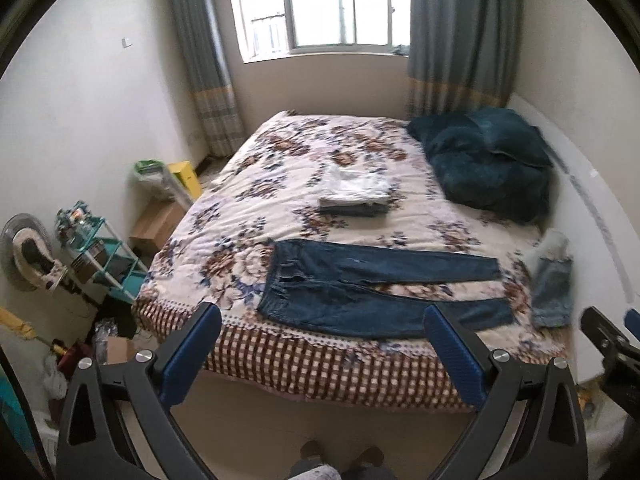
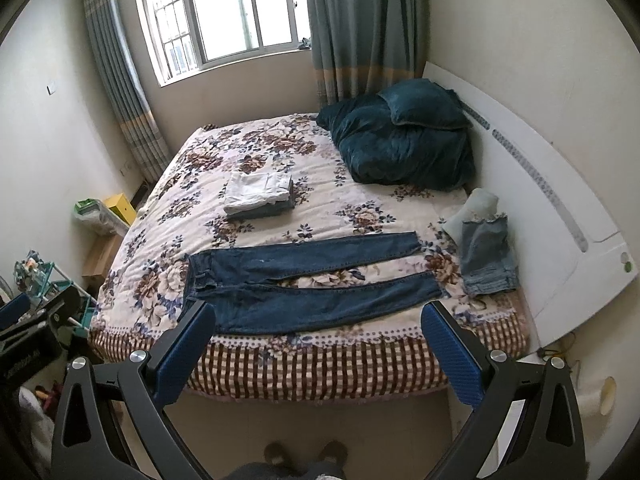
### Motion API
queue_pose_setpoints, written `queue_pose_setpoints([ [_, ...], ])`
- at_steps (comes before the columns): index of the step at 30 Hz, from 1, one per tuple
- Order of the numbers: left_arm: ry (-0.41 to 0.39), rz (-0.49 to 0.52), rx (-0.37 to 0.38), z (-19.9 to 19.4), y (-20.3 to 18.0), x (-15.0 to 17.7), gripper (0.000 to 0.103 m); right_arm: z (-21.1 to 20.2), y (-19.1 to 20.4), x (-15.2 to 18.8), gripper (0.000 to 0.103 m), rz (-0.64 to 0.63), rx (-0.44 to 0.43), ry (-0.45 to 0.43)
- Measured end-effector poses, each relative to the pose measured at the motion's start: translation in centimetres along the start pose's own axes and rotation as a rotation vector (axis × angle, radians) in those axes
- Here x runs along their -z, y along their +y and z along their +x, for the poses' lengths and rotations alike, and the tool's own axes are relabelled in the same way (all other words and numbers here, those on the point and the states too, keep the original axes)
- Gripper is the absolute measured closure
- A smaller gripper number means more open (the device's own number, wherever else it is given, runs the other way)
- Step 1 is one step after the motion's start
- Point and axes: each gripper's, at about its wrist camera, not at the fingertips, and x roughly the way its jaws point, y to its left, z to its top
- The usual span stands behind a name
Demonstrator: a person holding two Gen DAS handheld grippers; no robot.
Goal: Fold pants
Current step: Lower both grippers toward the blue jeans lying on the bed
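I see dark jeans (image 2: 304, 284) spread flat mid-frame on the bed (image 2: 280, 364). My left gripper (image 1: 322, 330) and right gripper (image 2: 318, 326) hang released, empty.

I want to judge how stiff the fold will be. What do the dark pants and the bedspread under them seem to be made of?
The dark pants look like denim: matte indigo, paler wear along the legs, and lying flat like heavy cloth. The bedspread looks like a soft printed fabric, perhaps fleece or brushed cotton; its floral surface is matte and gently rumpled.
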Motion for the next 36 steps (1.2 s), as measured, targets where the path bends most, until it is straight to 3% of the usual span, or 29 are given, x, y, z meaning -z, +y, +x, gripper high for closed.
queue_pose_setpoints([
  [9,0.134,0.016,-0.066,13.0,-0.5,-2.4,0.000,13.5,0.3,-3.0,0.000,0.051,0.004,0.105],
  [18,0.241,0.060,0.012,30.0,-1.5,-8.9,0.000,31.0,3.7,-9.4,0.000,0.017,0.141,0.152],
  [24,0.301,0.096,0.036,42.1,-2.6,-11.6,0.000,45.5,4.8,-12.8,0.000,0.017,0.201,0.237],
  [29,0.349,0.150,0.002,52.2,-4.1,-11.5,0.000,57.7,4.3,-13.6,0.000,-0.001,0.216,0.300],
  [34,0.438,0.213,-0.040,63.2,-6.2,-9.5,0.000,71.5,4.0,-12.4,0.000,-0.097,0.226,0.441],
  [36,0.470,0.228,-0.057,66.6,-6.8,-8.4,0.000,75.3,3.9,-11.5,0.000,-0.144,0.216,0.483],
])
